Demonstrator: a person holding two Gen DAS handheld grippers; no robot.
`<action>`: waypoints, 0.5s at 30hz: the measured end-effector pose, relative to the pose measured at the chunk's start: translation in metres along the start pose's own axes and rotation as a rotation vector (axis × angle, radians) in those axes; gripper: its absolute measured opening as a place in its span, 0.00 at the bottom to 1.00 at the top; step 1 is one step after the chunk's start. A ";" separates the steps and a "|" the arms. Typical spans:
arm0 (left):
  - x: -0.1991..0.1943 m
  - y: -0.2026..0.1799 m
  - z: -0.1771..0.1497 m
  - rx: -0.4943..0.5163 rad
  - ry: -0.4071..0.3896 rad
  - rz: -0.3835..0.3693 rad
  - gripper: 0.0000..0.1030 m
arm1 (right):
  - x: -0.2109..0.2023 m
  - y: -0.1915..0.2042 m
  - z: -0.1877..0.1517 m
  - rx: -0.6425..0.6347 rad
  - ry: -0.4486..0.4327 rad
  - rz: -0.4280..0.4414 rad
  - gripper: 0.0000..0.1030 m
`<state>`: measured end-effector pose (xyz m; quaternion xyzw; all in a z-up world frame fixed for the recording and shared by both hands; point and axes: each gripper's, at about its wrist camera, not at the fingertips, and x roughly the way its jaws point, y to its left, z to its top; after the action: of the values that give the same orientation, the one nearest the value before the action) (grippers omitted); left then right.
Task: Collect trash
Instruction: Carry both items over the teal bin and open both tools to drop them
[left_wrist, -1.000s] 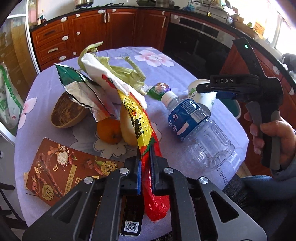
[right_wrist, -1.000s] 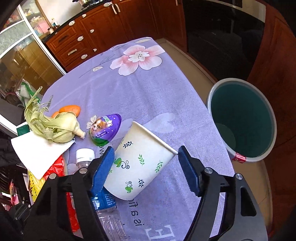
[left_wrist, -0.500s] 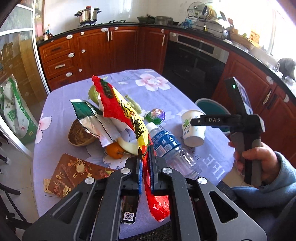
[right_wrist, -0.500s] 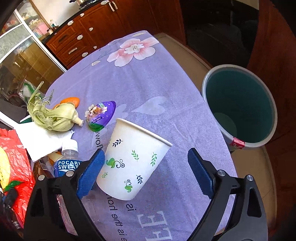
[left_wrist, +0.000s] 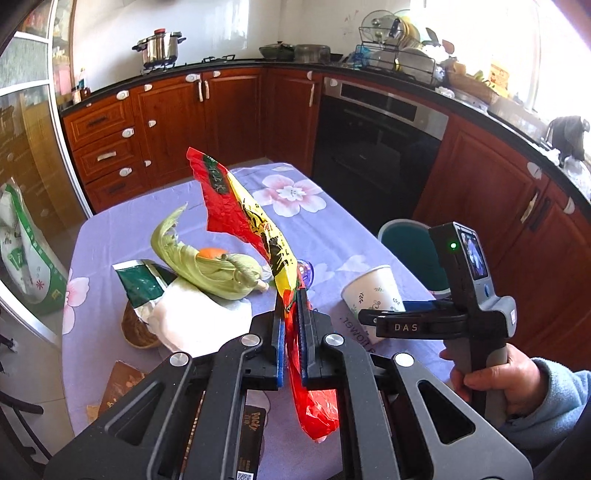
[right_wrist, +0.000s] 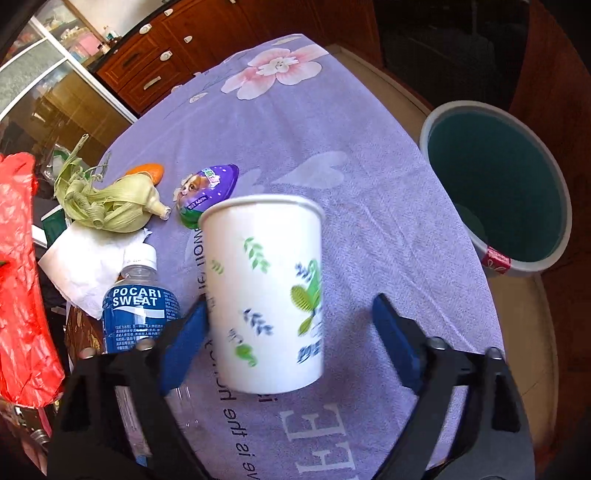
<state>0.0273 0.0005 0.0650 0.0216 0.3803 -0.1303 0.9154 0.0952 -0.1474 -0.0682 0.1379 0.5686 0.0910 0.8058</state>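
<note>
Left wrist view: left claw (left_wrist: 290, 330) pinches a crinkly red-and-yellow wrapper (left_wrist: 251, 225) above the counter (left_wrist: 332, 236).
Right claw (right_wrist: 291, 328) is closing around a smooth paper cup (right_wrist: 264, 291); only one pad touches it.

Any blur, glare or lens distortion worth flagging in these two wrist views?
Left wrist view: the window at upper right is blown out, and the fisheye bends the counter line; the red wrapper is sharp. Right wrist view: the print on the paper cup is smeared by motion, while the bottle label and the bin stay crisp; the corners are dark.
</note>
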 end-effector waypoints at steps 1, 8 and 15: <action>0.005 -0.002 0.001 0.002 0.006 -0.007 0.06 | -0.003 0.001 0.000 -0.012 -0.007 -0.008 0.54; 0.024 -0.026 0.029 0.052 0.009 -0.068 0.06 | -0.047 -0.014 0.015 -0.026 -0.130 -0.004 0.53; 0.060 -0.094 0.068 0.161 0.030 -0.173 0.06 | -0.104 -0.079 0.039 0.064 -0.285 -0.084 0.54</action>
<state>0.0913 -0.1126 0.0766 0.0641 0.3830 -0.2384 0.8902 0.0959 -0.2582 0.0105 0.1514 0.4565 0.0185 0.8766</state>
